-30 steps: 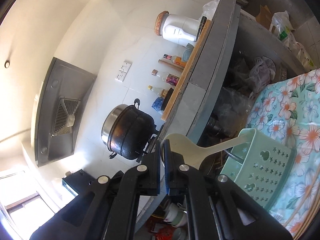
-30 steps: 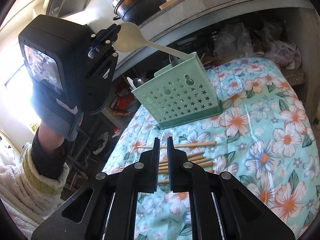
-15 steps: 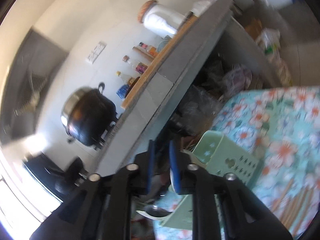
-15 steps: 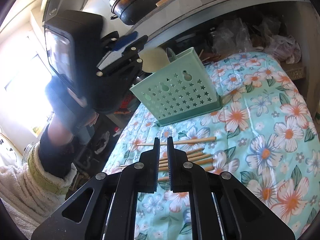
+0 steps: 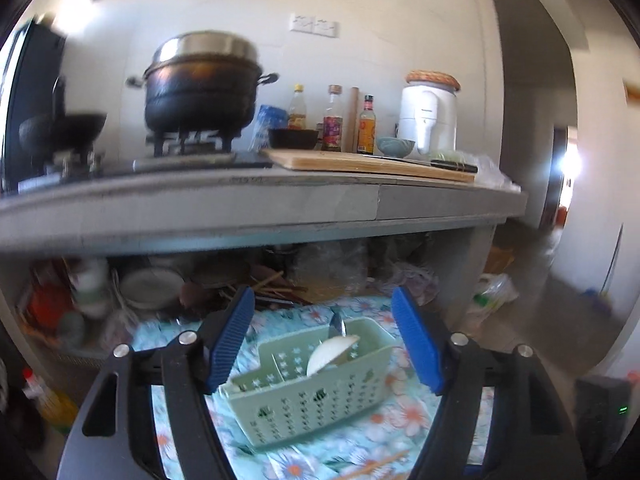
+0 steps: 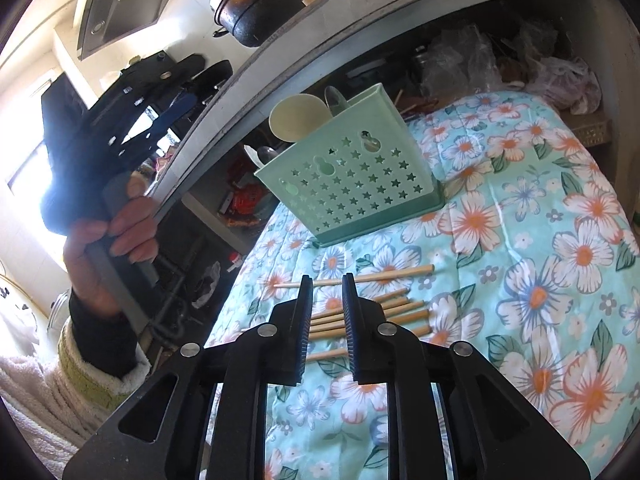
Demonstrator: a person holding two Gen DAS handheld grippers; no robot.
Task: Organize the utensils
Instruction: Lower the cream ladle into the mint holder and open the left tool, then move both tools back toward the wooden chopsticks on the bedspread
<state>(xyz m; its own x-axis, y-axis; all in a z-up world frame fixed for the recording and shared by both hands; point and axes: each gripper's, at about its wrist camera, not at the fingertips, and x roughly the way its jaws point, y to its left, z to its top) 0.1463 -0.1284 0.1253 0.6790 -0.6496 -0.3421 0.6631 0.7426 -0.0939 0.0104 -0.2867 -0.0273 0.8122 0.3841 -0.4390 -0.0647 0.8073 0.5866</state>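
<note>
Left gripper (image 5: 324, 340): jaws spread wide, nothing between the blue pads (image 5: 232, 340), hanging above the green caddy (image 5: 320, 396), which sits low centre of the left wrist view. Cream rice paddle (image 5: 330, 354) stands in the caddy's right-hand compartment, head up, with a metal spoon (image 5: 335, 325) poking up just behind it. The left compartment's contents are too blurred to call.

Right gripper (image 6: 326, 320): jaws nearly closed, narrow gap, holding nothing. It hovers over a loose bunch of wooden chopsticks (image 6: 360, 312) lying flat on the floral cloth (image 6: 540, 240), centre of the right wrist view. One chopstick lies a bit apart, nearer the caddy. Can't tell if the fingertips touch the sticks.

Right wrist view has the caddy above centre, upright on the cloth, paddle head and spoon sticking out the top left. The person's left hand (image 6: 108, 240) grips the other tool's handle at the left edge, off the cloth.

Black pot (image 5: 202, 84) on the counter (image 5: 280, 204) behind, upper part of the frame.
</note>
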